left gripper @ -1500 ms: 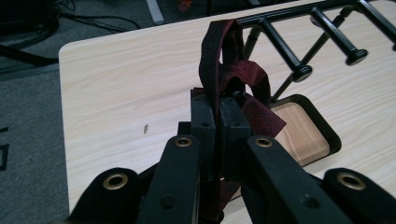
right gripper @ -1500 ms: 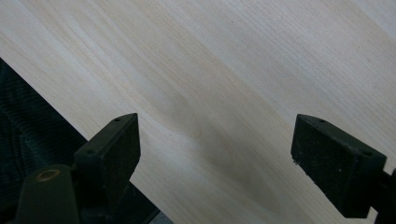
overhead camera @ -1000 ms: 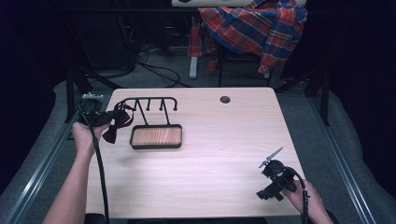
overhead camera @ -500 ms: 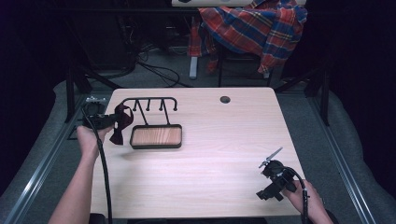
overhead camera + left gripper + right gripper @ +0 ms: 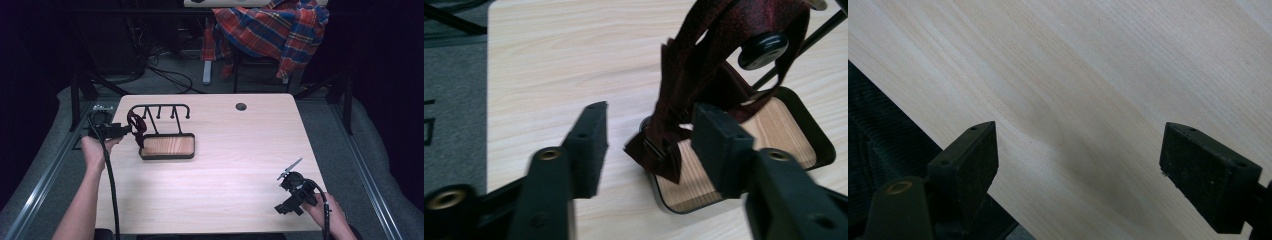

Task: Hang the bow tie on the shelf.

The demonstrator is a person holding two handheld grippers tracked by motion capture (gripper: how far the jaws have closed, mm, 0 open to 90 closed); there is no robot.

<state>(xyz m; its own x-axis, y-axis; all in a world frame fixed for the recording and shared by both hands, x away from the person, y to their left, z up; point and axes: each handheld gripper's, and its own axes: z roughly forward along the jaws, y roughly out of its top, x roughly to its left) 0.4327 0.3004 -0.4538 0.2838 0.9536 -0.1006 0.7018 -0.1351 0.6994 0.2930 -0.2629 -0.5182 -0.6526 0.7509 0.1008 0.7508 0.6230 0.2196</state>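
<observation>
From the high view, the dark red tie hangs on the left end hook of the rack, long axis down toward its wooden tray. The left gripper is just beside it; the right gripper is well apart.

In the left gripper view the jaws stand wide, the tie slightly right of the gap.

In the right gripper view the jaws are wide over the bare table.

One rack with four hooks stands on one wooden tray. One dark red strap hangs from it. Two grippers, left and right, are over one table. One plaid shirt lies behind.
</observation>
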